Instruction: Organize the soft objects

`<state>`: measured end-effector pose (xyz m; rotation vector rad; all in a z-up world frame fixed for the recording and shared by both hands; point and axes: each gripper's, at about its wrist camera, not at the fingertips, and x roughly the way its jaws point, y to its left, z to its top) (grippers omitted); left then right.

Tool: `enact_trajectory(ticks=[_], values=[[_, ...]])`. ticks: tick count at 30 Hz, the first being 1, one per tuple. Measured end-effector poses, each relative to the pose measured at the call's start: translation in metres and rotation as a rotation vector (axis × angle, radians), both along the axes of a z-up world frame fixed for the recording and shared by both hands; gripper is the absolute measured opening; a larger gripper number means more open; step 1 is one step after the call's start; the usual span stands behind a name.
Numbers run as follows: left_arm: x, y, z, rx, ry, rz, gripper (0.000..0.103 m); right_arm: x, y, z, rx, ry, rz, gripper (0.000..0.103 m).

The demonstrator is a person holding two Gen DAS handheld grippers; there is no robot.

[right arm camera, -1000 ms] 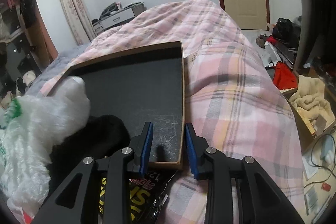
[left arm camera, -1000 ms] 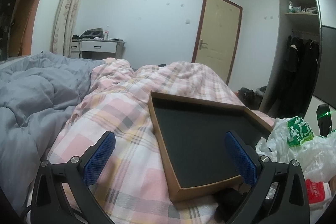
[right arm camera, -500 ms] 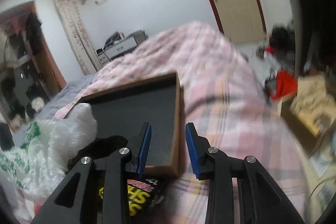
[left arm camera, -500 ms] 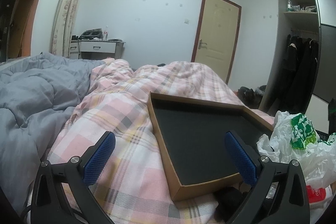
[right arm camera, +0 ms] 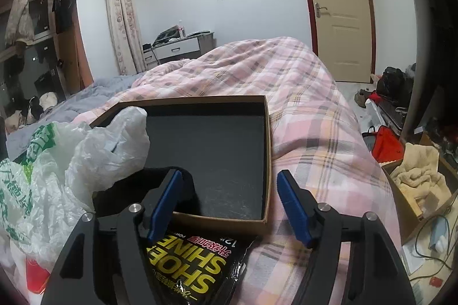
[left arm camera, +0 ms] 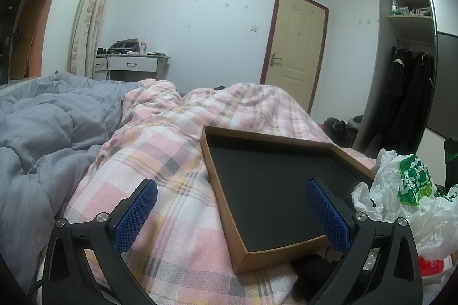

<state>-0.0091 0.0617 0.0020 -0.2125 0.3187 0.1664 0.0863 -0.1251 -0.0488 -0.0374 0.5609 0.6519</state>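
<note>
one shallow box (right arm camera: 200,104) flat on quilt (right arm camera: 315,133), opening up.

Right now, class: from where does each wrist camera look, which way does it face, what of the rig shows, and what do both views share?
Left wrist: behind the open left gripper, facing across the pink plaid quilt toward the cream door; blue-padded fingers show.
Right wrist: behind the open right gripper, over a black Shoe Shine packet; fingers show.
Shared: shallow brown cardboard tray with black lining, white plastic bag.
</note>
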Motion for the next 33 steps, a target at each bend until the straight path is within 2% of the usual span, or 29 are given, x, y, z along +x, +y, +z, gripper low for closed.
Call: enact_trajectory(ticks=[33], values=[[0.0002,-0.0004,0.0006,0.000,0.001,0.000,0.103,0.0006,-0.0045,-0.0003,0.021,0.011,-0.011,0.069]])
